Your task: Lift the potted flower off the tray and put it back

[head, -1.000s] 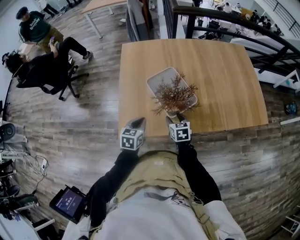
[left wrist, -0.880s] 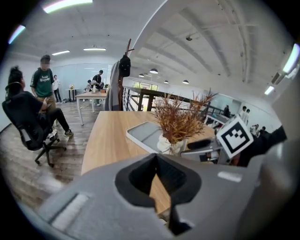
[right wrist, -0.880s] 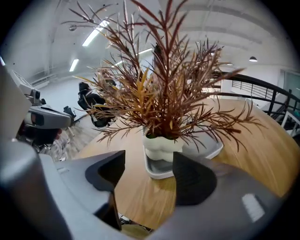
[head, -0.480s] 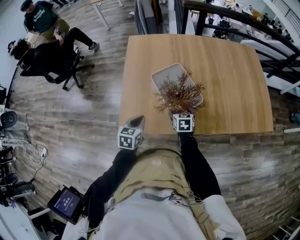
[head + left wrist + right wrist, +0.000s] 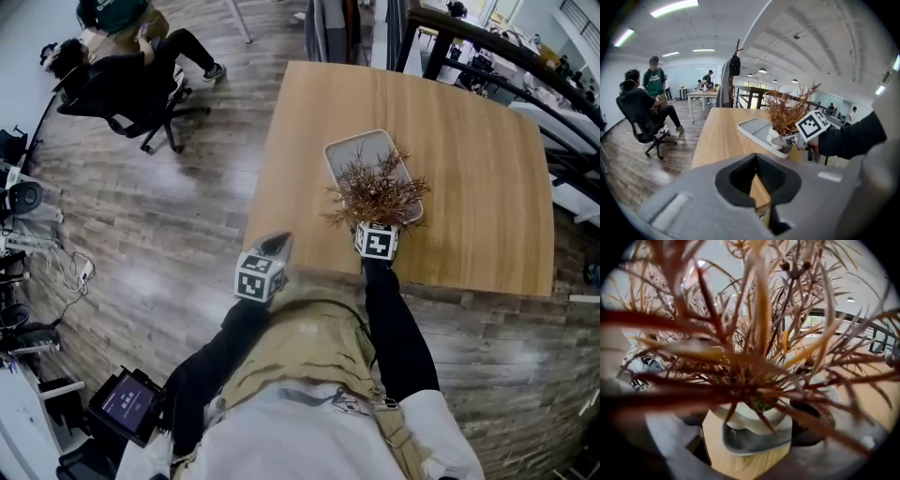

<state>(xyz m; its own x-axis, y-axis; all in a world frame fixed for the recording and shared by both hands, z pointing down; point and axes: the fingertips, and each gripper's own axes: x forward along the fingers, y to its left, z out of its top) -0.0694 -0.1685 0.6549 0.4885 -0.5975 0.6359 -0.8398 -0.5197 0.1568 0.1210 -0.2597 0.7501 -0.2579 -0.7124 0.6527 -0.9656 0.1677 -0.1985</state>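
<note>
One potted flower (image 5: pixel 376 191) stands in the tray (image 5: pixel 360 154)

Blk sleeves (image 5: pixel 398 319), tan vest (image 5: pixel 300 349) — b/w marker cubes (image 5: pixel 258 278)

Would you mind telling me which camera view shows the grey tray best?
The head view: it looks down on the tray, so nearly its whole outline shows, with the plant covering its near end. The left gripper view shows it side-on; the right gripper view only its near rim below the pot.

Left tool (image 5: pixel 272 247) jaws together, angled downward, right tool (image 5: pixel 374 232) reaching forward, jaws just opened wide around pot (image 5: pixel 750 417).
</note>
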